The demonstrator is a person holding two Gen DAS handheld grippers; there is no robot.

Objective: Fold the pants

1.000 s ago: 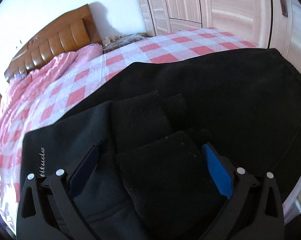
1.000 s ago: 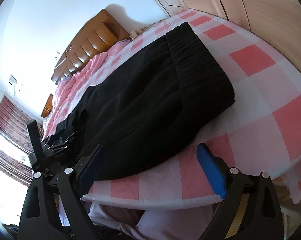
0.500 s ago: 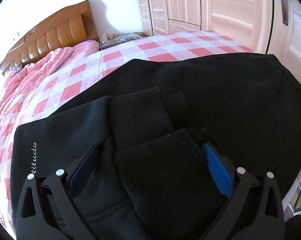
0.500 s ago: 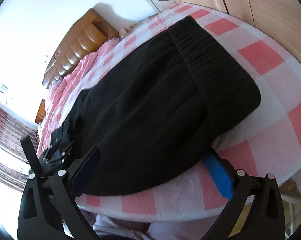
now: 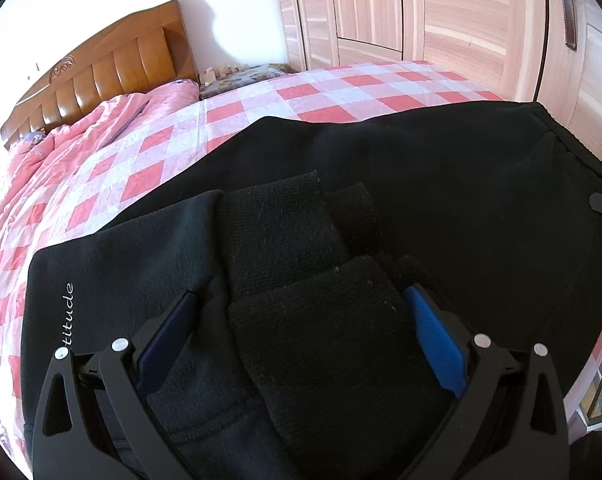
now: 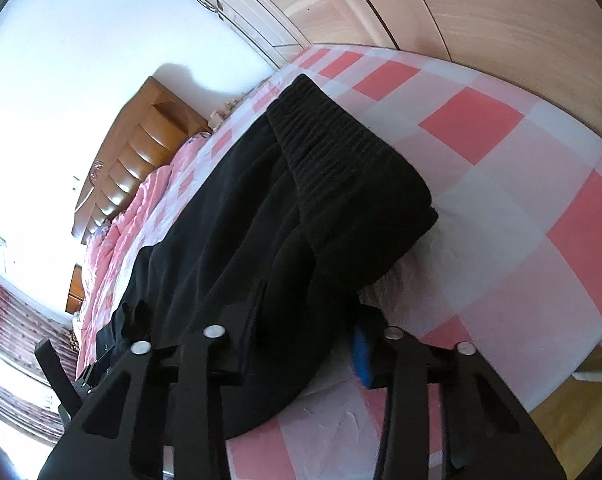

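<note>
1. Pants (image 5: 441, 184) lie along the near edge of the bed (image 5: 301, 96), black on pink check.
2. Left gripper (image 5: 301, 320): fingers wide, ribbed cuffs bunched between them; whether the pads press I cannot tell.
3. Right gripper (image 6: 301, 332): fingers closing on the waist-end edge, cloth between.
4. Legs look stacked lengthwise; the end-to-end fold is still to do.

Ahead of me a bed (image 5: 341, 88) lies under a pink-and-white checked sheet (image 5: 149, 148). A pink quilt (image 5: 113, 116) is bunched against the brown wooden headboard (image 5: 113, 64). Pale wood wardrobe doors (image 5: 441, 16) stand past the bed, and striped curtains (image 6: 9, 332) hang by the window.
</note>
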